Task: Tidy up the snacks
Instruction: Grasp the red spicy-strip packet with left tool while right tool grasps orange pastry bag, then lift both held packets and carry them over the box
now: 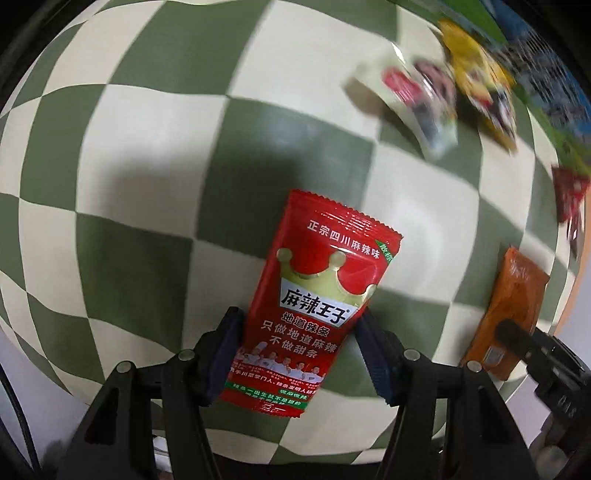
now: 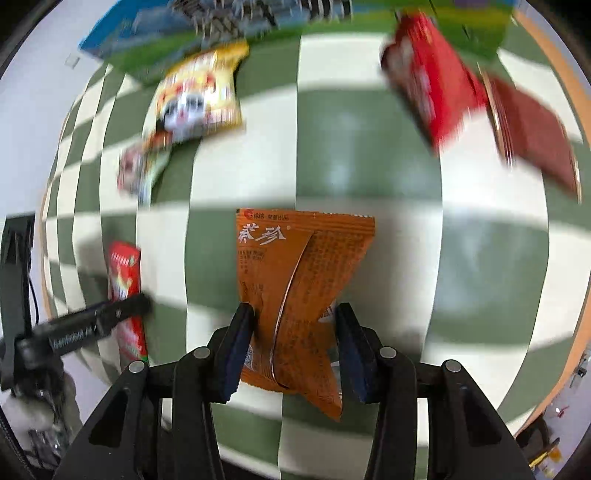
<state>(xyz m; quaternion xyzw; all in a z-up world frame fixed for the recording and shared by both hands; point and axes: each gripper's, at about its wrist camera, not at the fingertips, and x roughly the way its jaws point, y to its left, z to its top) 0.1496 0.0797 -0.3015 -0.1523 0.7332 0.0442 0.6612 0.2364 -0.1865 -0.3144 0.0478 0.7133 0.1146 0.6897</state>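
Note:
A red spicy-strip packet (image 1: 317, 295) with a gold crown lies over the green-and-cream checked cloth (image 1: 147, 155). My left gripper (image 1: 301, 321) is shut on its lower half, one pad against each side. An orange packet (image 2: 295, 273), seam side up, is pinched and creased at the waist by my right gripper (image 2: 293, 314), which is shut on it. Each gripper shows in the other's view: the right one on the orange packet (image 1: 513, 291) at the right edge, the left one (image 2: 110, 314) on the red packet (image 2: 123, 266) at the left.
Blurred at the far side lie a yellow packet (image 2: 203, 92), a small pale packet (image 2: 136, 173), a bright red packet (image 2: 432, 74) and a dark red one (image 2: 532, 136). A blue-and-green box (image 2: 140, 33) stands behind them. The table's wooden edge (image 2: 546, 398) runs at the right.

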